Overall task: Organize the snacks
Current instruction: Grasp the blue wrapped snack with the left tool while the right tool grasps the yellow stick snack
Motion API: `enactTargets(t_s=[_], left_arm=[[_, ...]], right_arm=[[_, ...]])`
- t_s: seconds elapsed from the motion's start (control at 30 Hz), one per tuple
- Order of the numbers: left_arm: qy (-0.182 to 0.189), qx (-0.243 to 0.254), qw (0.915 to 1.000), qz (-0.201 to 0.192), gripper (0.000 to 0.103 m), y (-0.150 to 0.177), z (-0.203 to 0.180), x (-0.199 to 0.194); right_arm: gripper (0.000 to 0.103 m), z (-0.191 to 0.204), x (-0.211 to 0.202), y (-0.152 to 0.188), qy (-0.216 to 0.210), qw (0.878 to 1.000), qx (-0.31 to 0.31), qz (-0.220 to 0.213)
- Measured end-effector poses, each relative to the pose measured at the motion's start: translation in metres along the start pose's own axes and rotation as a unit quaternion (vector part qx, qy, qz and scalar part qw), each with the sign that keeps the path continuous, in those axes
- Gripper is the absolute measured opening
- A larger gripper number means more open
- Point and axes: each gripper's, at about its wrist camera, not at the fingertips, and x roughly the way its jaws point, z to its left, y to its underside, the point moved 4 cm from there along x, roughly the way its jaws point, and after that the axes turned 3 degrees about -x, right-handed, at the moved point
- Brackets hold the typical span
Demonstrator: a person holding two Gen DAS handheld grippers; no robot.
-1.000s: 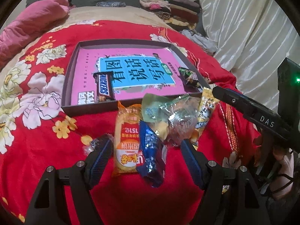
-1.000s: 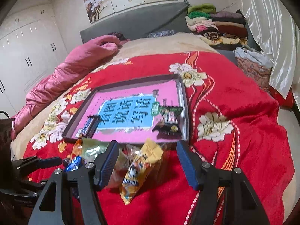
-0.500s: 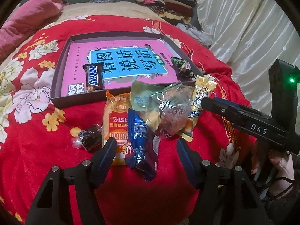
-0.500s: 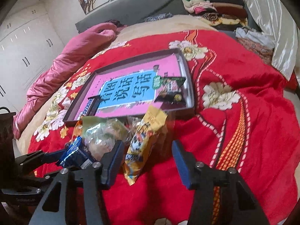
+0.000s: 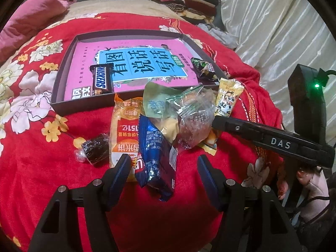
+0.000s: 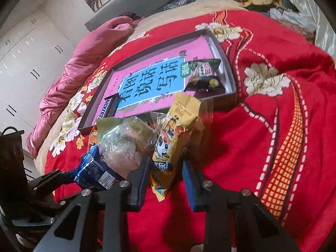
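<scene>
Left: your left claw (image 5: 162,176) points steeply down, jaws about half apart, pads pressing on nothing | Right: your right claw (image 6: 166,180) points steeply down, jaws have just been closing, a yellow packet (image 6: 174,138) between them, fingers (image 6: 139,178) close beside it, contact unclear
</scene>
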Motion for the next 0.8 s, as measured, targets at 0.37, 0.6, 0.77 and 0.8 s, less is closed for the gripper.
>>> enactTargets(t_s=[0.37, 0.6, 0.77, 0.8], left_arm=[[0.002, -0.013, 0.9999, 0.0, 0.039, -0.002, 0.005, 0.005], [0.018, -0.015, 0.9992, 0.034, 0.031, 0.009, 0.0, 0.023], [0.022, -0.026, 0.9988, 0.036, 0.024, 0.01, 0.003, 0.03], [0.023, -0.027, 0.9988, 0.033, 0.024, 0.009, 0.003, 0.029]], right_arm=[[0.028, -0.002, 0.012, -0.003, -0.009, 1.0, 0.003, 0.008], [0.02, 0.004, -0.003, -0.007, -0.008, 1.0, -0.017, -0.019], [0.019, 0.007, -0.01, -0.01, -0.007, 0.999, -0.028, -0.033], [0.019, 0.008, -0.012, -0.011, -0.009, 0.999, -0.029, -0.038]])
